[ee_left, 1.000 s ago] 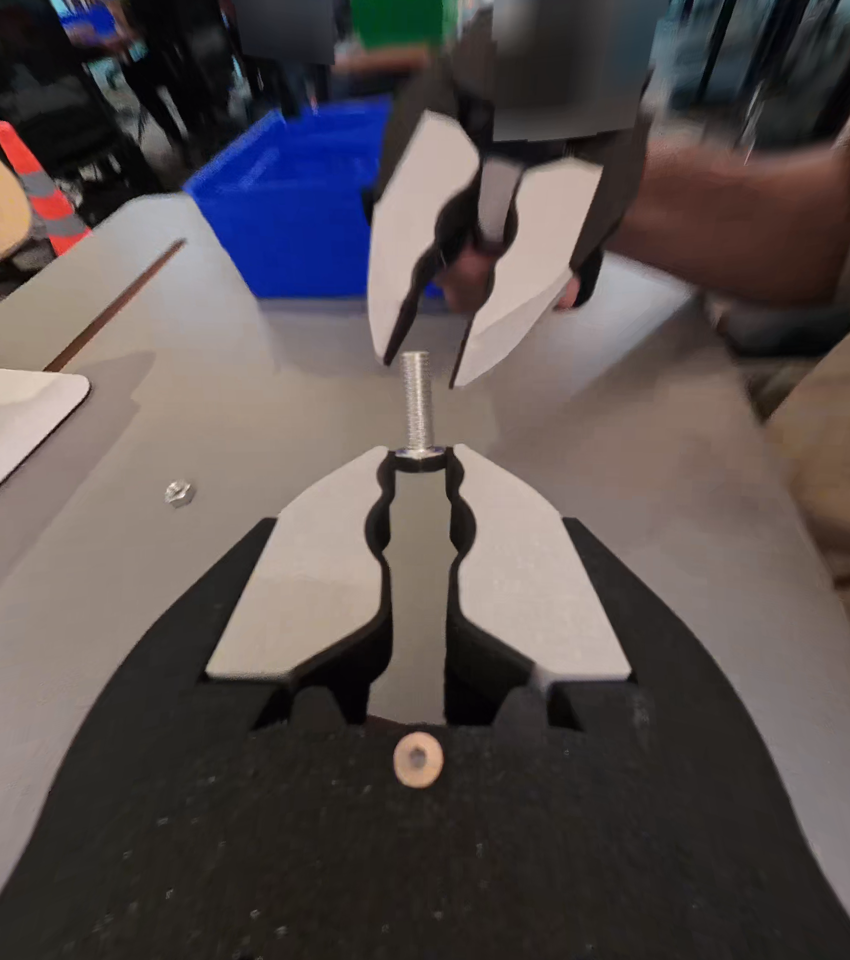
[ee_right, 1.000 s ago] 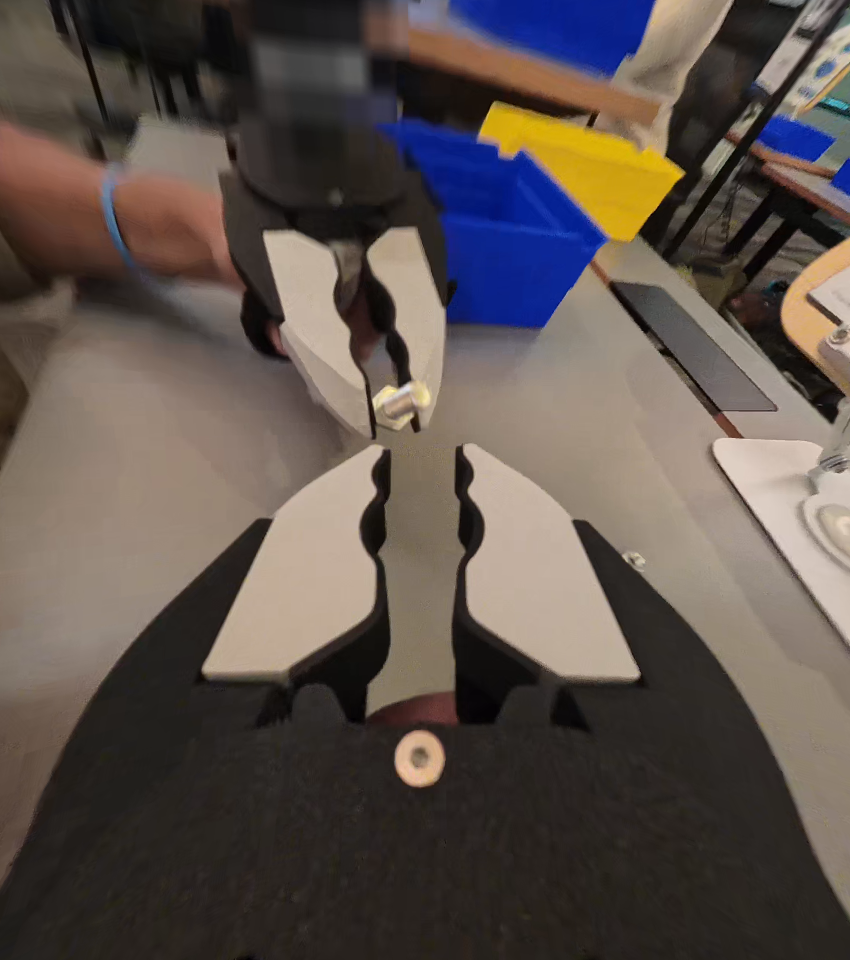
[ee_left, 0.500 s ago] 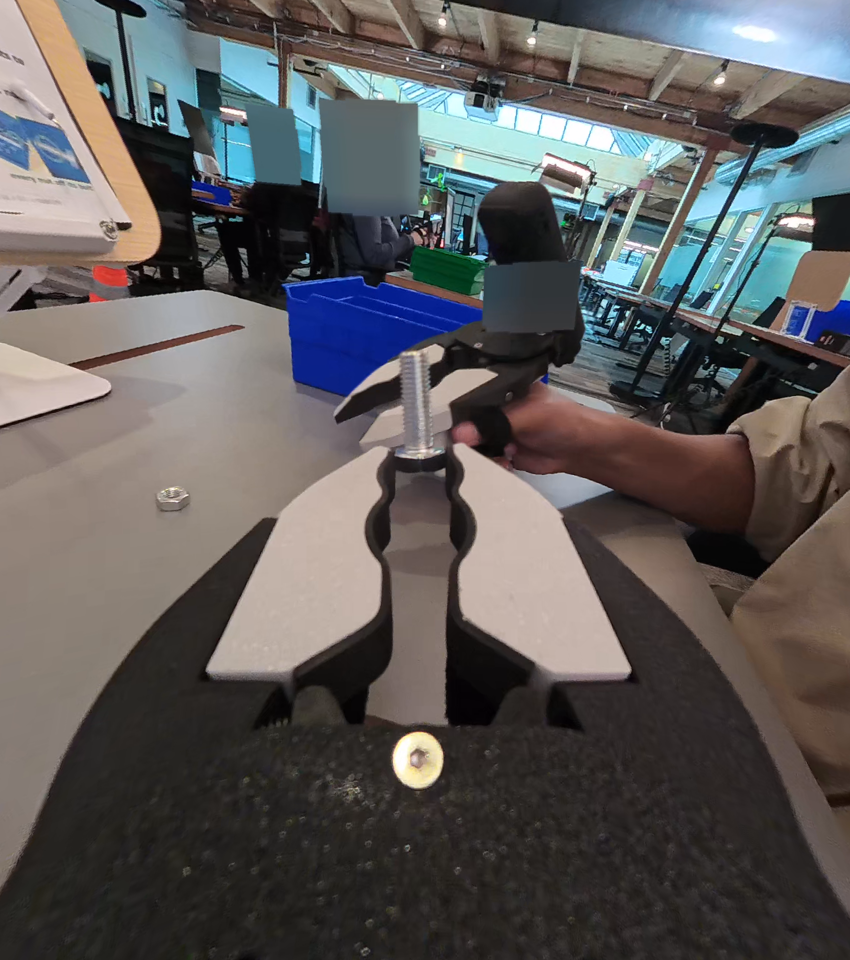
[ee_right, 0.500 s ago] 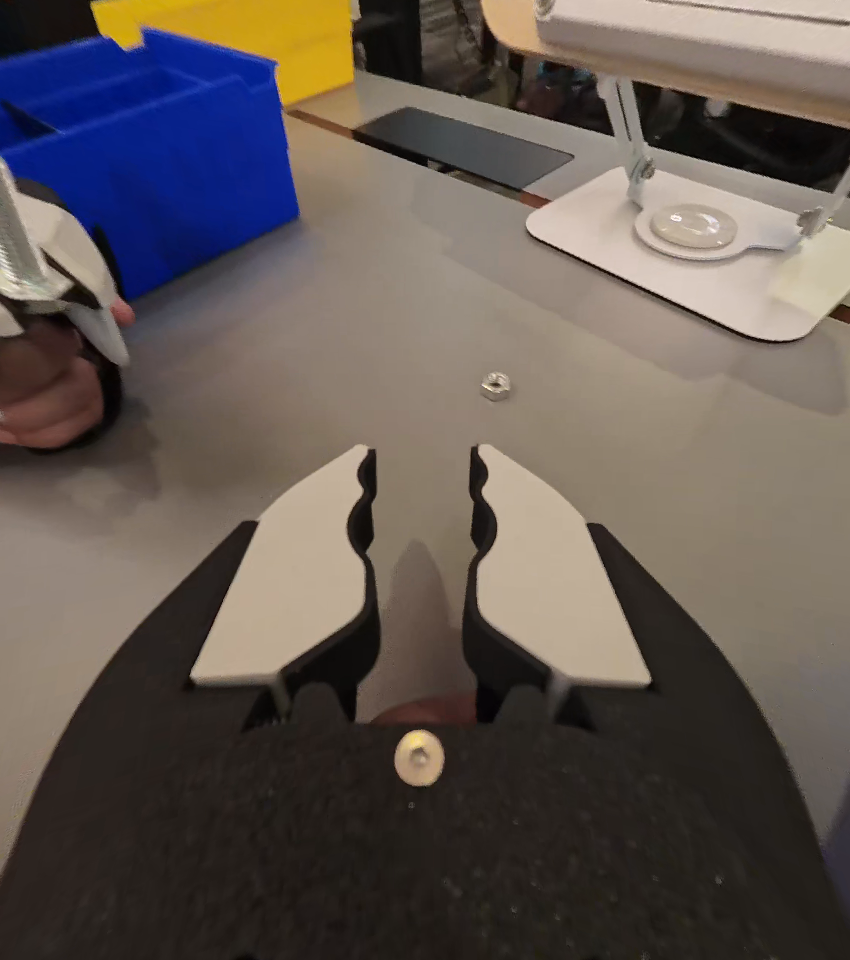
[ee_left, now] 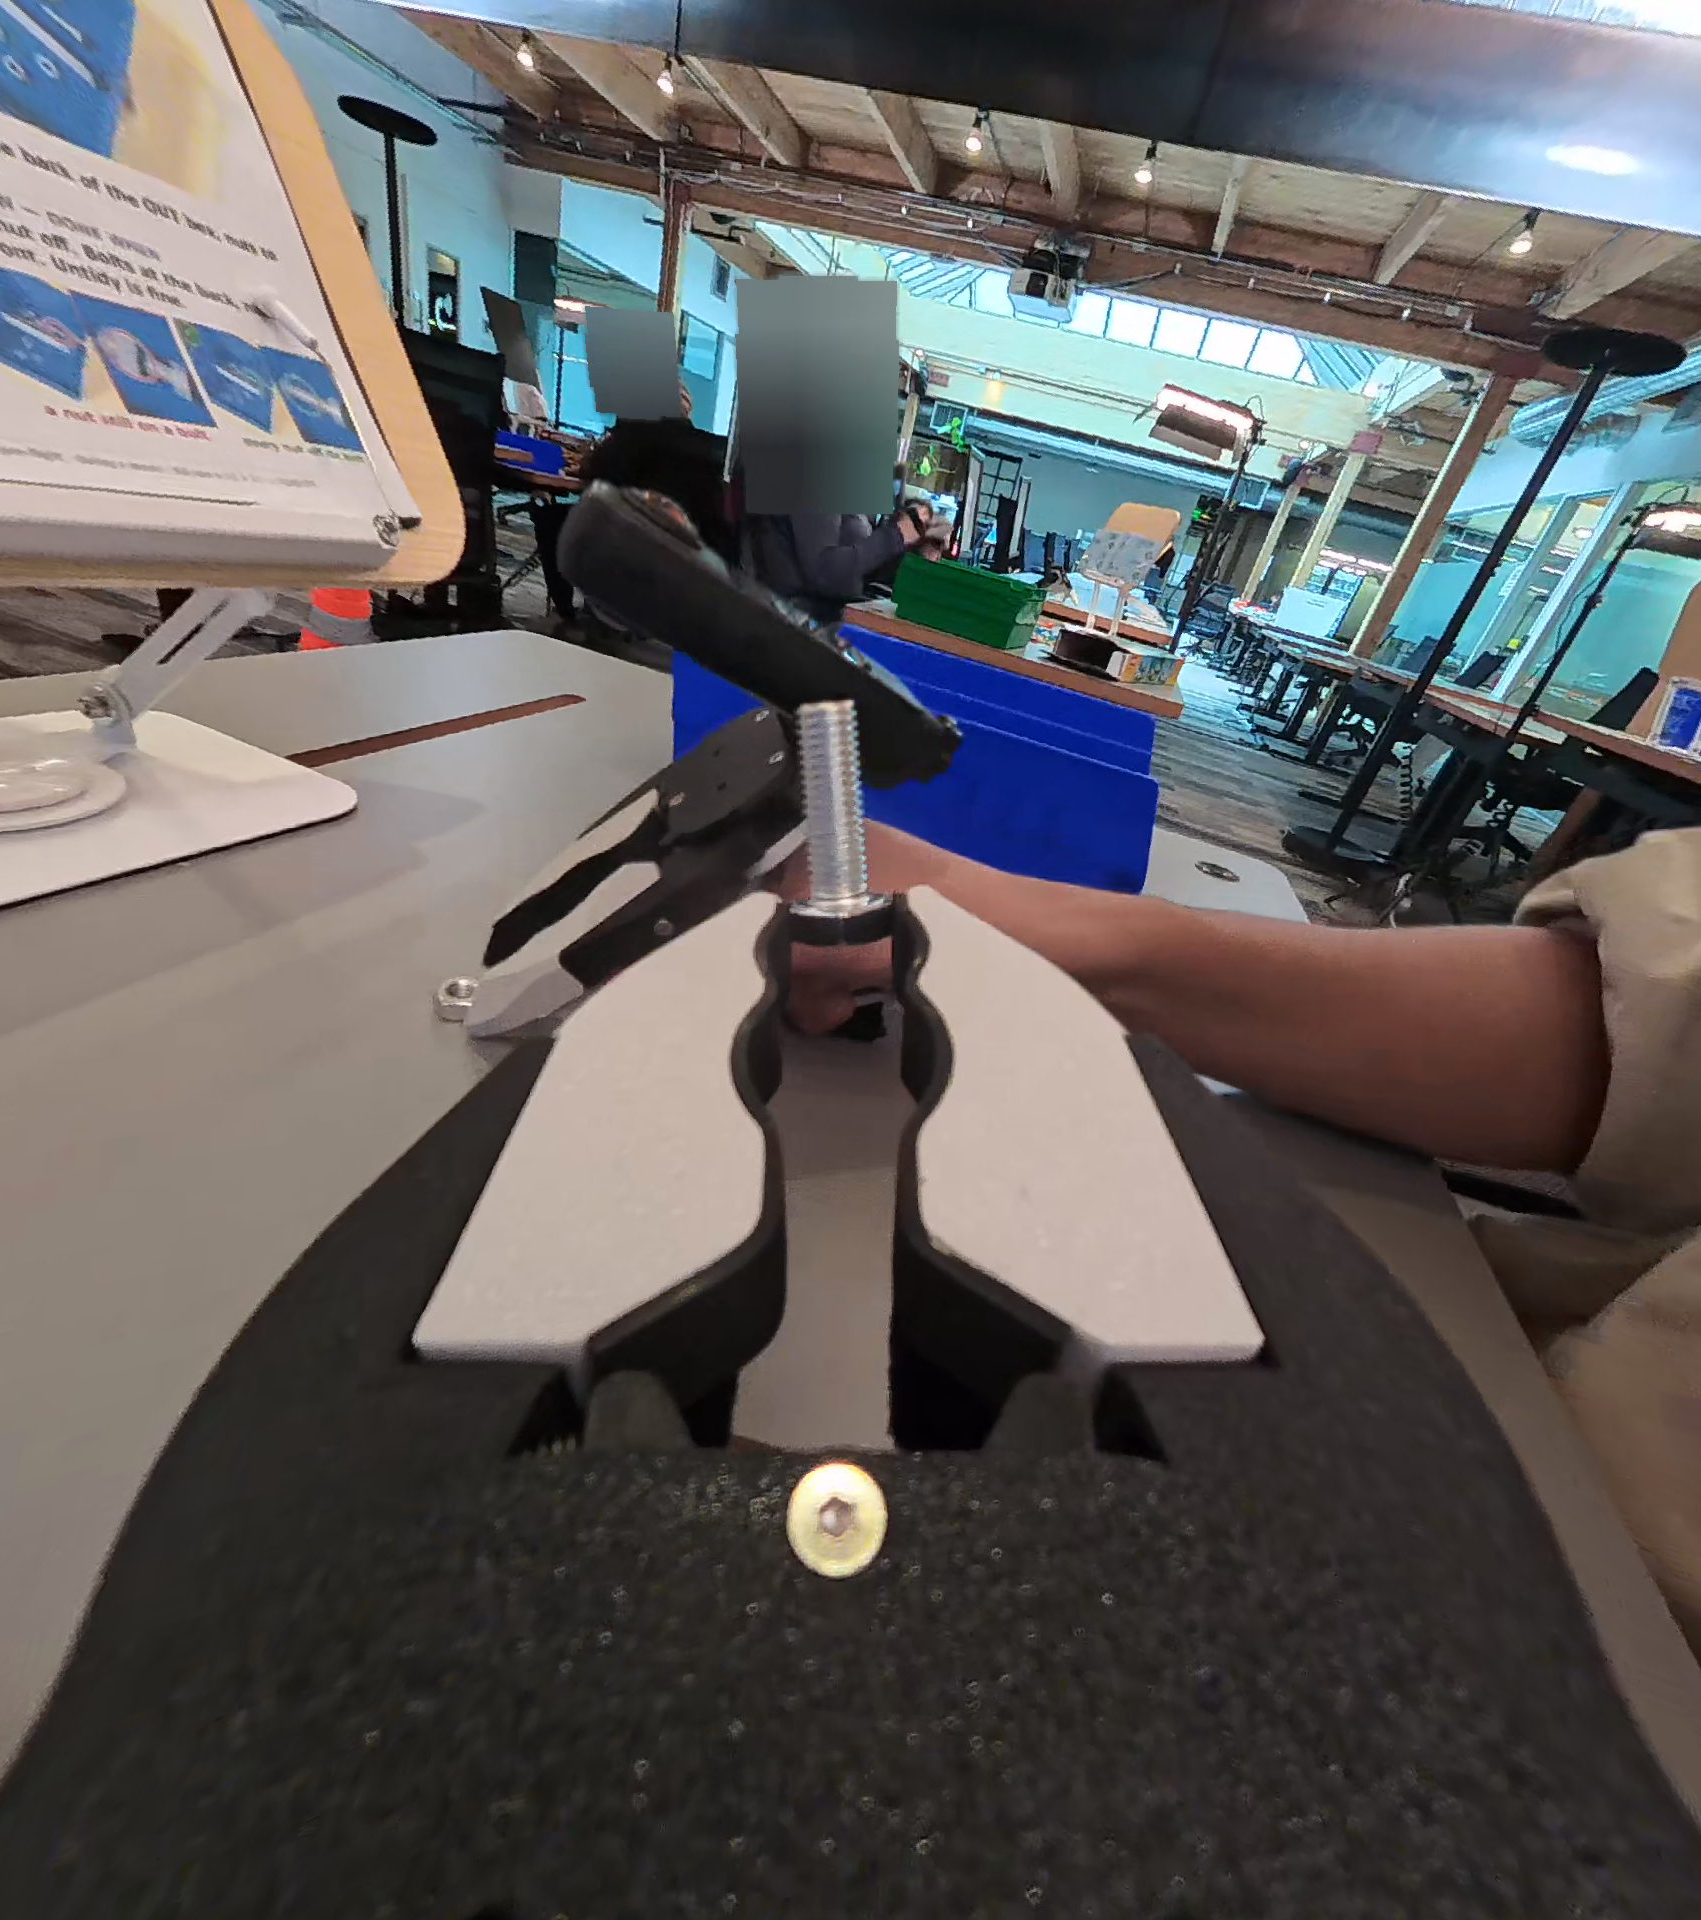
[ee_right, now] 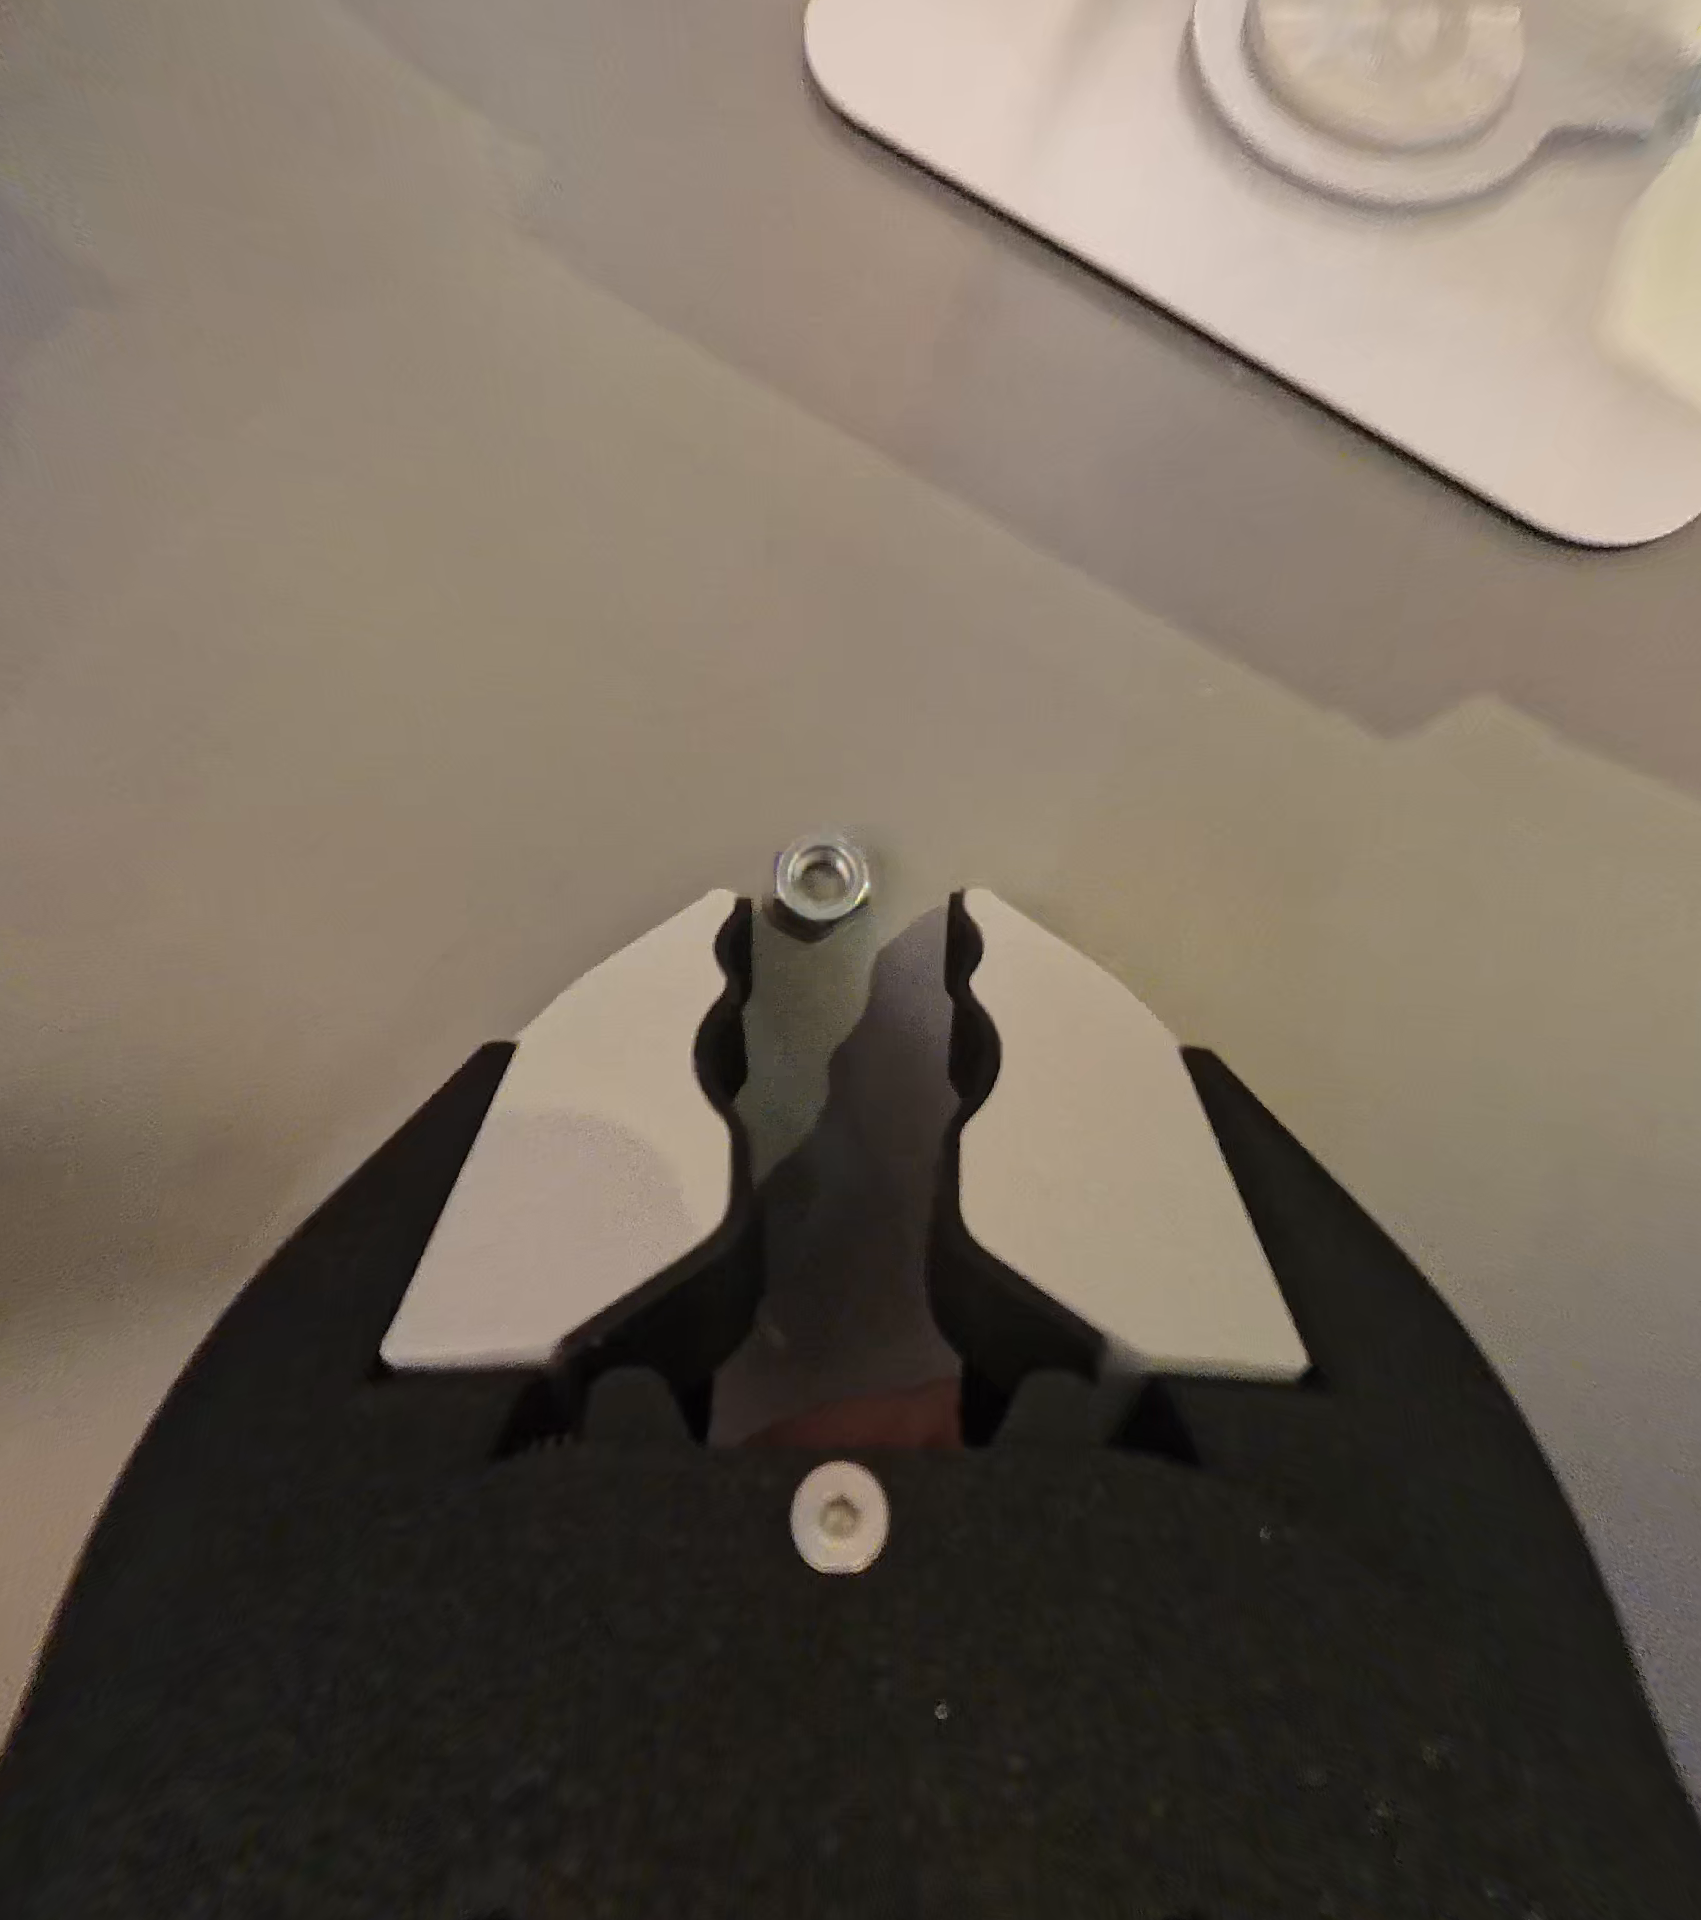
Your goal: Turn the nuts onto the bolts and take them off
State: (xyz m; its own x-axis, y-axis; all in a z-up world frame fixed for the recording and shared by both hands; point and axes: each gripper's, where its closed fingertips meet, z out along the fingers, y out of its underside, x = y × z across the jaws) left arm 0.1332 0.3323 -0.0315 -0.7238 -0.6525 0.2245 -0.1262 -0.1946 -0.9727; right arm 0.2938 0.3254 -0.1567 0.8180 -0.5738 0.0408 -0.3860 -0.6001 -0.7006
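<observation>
My left gripper (ee_left: 841, 920) is shut on the head of a silver bolt (ee_left: 831, 808), which stands upright with its thread pointing up. A small silver hex nut (ee_right: 818, 876) lies flat on the grey table (ee_right: 306, 623), just beyond my right gripper's (ee_right: 851, 899) left fingertip. My right gripper is open and empty, tilted down with its tips at the table. In the left wrist view the right gripper (ee_left: 524, 961) shows beyond the bolt, its tips beside the nut (ee_left: 456, 997).
A white stand base (ee_right: 1345, 239) sits on the table beyond the nut, and in the left wrist view (ee_left: 98, 790) it carries an instruction board (ee_left: 119, 312). A blue bin (ee_left: 1012, 790) stands behind the bolt. A person's forearm (ee_left: 1293, 1029) reaches across the right. My hands' fingertips stand some 20 cm from each other.
My right gripper has moved away from the bolt and down to the nut on the table, now looking steeply down at it. My left gripper still holds the bolt upright.
</observation>
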